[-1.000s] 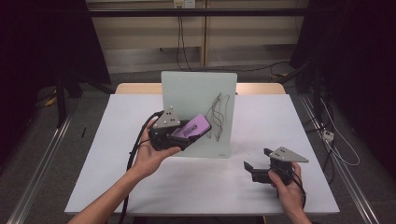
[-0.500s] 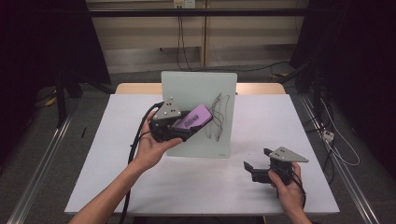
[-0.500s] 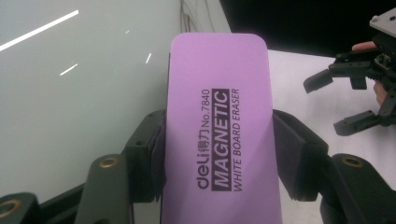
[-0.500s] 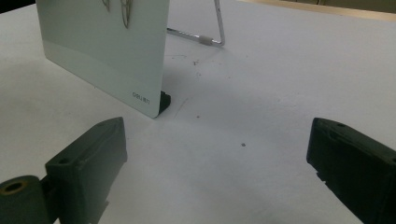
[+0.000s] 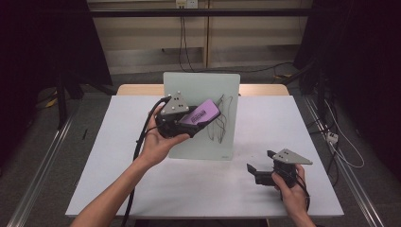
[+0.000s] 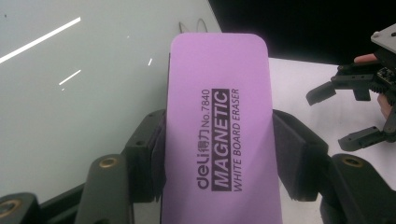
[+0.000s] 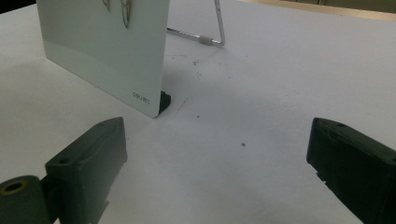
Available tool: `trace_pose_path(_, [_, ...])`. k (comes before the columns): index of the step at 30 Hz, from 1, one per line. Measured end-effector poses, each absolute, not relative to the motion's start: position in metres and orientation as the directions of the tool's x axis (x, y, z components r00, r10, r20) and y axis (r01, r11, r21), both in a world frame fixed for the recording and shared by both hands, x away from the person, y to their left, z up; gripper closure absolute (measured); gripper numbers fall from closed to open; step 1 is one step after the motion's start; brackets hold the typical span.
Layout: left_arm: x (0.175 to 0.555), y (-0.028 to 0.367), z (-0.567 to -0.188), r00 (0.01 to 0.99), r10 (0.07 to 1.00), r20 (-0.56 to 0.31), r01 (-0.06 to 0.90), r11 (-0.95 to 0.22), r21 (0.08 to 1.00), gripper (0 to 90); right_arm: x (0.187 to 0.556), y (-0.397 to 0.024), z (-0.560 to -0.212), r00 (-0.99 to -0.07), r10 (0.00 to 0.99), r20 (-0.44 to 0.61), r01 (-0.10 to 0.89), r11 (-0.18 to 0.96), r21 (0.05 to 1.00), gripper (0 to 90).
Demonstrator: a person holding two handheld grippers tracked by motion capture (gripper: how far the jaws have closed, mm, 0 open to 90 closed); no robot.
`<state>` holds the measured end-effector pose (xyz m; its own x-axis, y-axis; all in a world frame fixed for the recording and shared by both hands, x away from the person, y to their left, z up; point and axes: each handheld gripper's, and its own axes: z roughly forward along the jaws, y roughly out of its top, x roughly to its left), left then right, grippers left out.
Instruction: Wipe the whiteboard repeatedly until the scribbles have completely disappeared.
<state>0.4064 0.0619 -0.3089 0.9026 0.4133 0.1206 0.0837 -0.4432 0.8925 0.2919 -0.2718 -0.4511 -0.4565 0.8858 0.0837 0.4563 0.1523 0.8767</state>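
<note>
Purple eraser (image 6: pixel 219 130) is the star of this one, clamped between the jaws of the left gripper (image 5: pixel 182 122), which squeeze it on both long sides in the left gripper view. You can read the print on its face clearly: "deli" with two Chinese characters after it, then "No.7840", then "MAGNETIC" in pale letters on a dark bar, and "WHITE BOARD ERASER" in smaller type beside that. From the high view the eraser (image 5: pixel 201 112) sits up in front of the whiteboard (image 5: pixel 189 82), which stands tilted back on the white table (image 5: pixel 118 156), and the eraser's far end is just beside the black scribbles (image 5: pixel 222 120) drawn on the board's right half. I can't tell whether the eraser is actually touching the board surface or just held close to it. The person's left hand (image 5: pixel 158 142) wraps the gripper body, with the black cable (image 5: pixel 137 161) trailing down along the forearm. Over on the right, the right gripper (image 5: pixel 257 172) rests low near the table's front edge, well apart from the board, with its jaws spread wide and nothing between them. In the right gripper view the board's lower corner (image 7: pixel 140 95) carries a small logo that looks like "deli", too tiny to be sure of, and a thin metal stand leg (image 7: pixel 217 25) pokes out behind it.
</note>
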Motion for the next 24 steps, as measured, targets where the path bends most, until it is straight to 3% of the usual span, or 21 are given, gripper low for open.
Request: trace_pose_path(24, [0.423, 0.044, -0.278, 0.889, 0.421, 0.180, 0.041, -0.465, 0.884, 41.2, 0.292, -0.272, -0.451, -0.462, 0.883, 0.084, 0.456, 0.155, 0.876, 5.3])
